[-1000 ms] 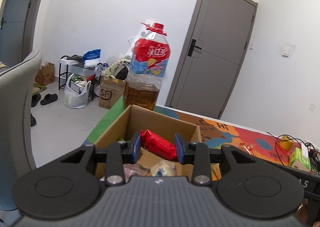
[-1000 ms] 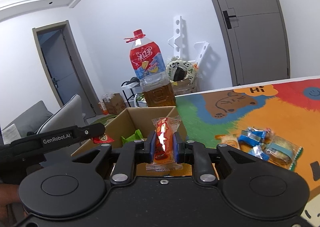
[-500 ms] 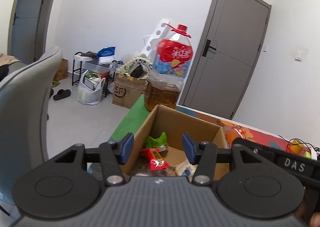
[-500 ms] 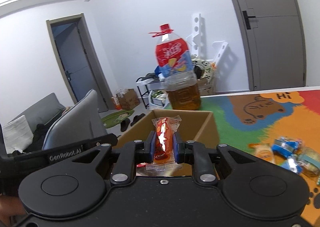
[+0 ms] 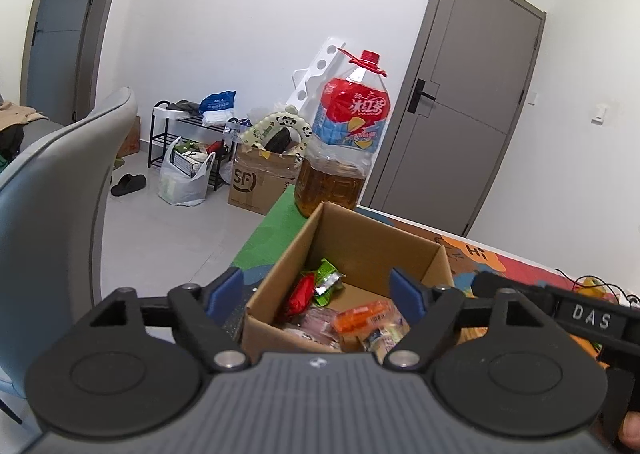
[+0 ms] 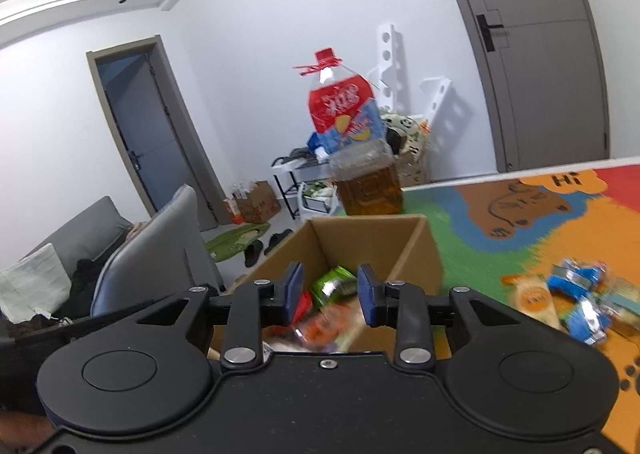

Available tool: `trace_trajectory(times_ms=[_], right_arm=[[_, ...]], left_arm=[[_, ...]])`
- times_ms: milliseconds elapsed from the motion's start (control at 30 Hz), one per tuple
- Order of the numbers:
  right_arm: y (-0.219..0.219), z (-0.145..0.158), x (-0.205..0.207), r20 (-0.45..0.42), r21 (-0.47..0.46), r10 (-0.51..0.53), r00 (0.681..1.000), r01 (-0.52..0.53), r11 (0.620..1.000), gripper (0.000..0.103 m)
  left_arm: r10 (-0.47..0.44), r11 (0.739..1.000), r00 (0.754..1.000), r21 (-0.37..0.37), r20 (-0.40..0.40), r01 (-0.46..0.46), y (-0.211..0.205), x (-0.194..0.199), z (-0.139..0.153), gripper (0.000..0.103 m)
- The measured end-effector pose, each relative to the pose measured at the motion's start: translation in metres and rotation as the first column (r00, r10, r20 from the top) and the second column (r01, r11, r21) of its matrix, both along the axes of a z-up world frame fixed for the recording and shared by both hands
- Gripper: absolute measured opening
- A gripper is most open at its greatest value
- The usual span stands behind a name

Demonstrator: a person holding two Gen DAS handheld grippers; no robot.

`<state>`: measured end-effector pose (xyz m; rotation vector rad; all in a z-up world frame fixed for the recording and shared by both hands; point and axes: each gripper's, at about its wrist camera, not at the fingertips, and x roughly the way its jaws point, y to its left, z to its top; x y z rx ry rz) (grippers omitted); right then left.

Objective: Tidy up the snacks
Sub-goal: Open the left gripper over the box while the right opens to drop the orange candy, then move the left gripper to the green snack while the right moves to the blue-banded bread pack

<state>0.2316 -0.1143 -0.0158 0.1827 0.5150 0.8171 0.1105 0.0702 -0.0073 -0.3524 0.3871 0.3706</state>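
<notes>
An open cardboard box stands on the colourful table mat and holds several wrapped snacks: a red pack, a green pack and an orange-wrapped snack. My left gripper hovers over the box's near edge, its jaws opening wide with nothing pressed between them. My right gripper is above the box too, jaws opening and empty; a blurred orange snack lies or falls just below them. More snacks sit loose on the mat at the right.
A large bottle of amber liquid stands just behind the box. A grey chair is left of the table. Across the floor are a cardboard box, bags and a shelf rack. The other gripper's arm crosses at right.
My left gripper's jaws have spread wide, and the red pack it carried now lies in the box. My right gripper's jaws have parted and the orange-red snack has left them.
</notes>
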Motion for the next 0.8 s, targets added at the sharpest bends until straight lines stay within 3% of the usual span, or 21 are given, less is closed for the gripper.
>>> trace_trajectory(times_ms=[300, 800], right_arm=[[-0.039, -0.01, 0.005, -0.048, -0.027, -0.088, 0.995, 0.087, 0.996, 0.038], [-0.127, -0.013, 0.015, -0.036, -0.018, -0.244, 0.969, 0.243, 0.97, 0.051]], left_arm=[[-0.057, 0.998, 0.998, -0.003, 0.009, 0.057, -0.026, 0.002, 0.0, 0.091], [-0.207, 0.978, 0.978, 0.012, 0.012, 0.207, -0.093, 0.031, 0.001, 0.091]])
